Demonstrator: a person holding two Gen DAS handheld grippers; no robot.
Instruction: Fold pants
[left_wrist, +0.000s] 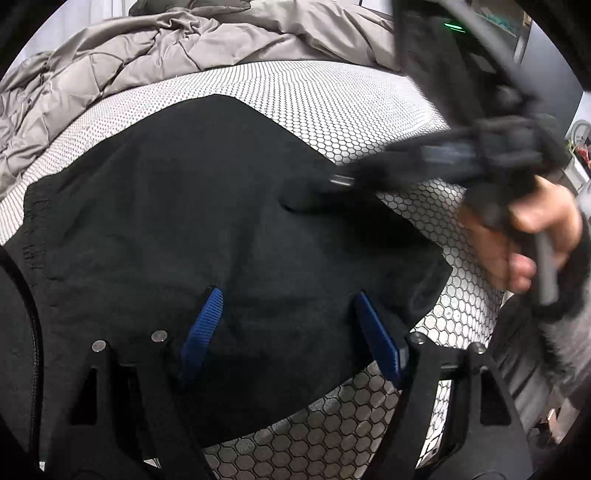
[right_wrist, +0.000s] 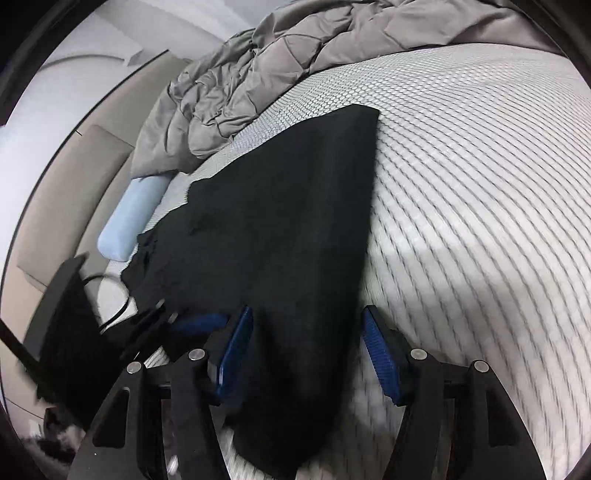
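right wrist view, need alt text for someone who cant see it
Black pants lie on a honeycomb-patterned mattress, reaching between the right gripper's open blue-padded fingers. A rumpled grey quilt sits behind.

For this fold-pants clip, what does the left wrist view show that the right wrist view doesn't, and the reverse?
Left wrist only: the person's hand gripping the right gripper over the black fabric pants. Right wrist only: a pale blue pillow and a beige headboard at the bed's left. Both: the pants on the white hexagon-patterned mattress, the crumpled grey quilted comforter behind, and blue-padded jaws apart over the cloth.
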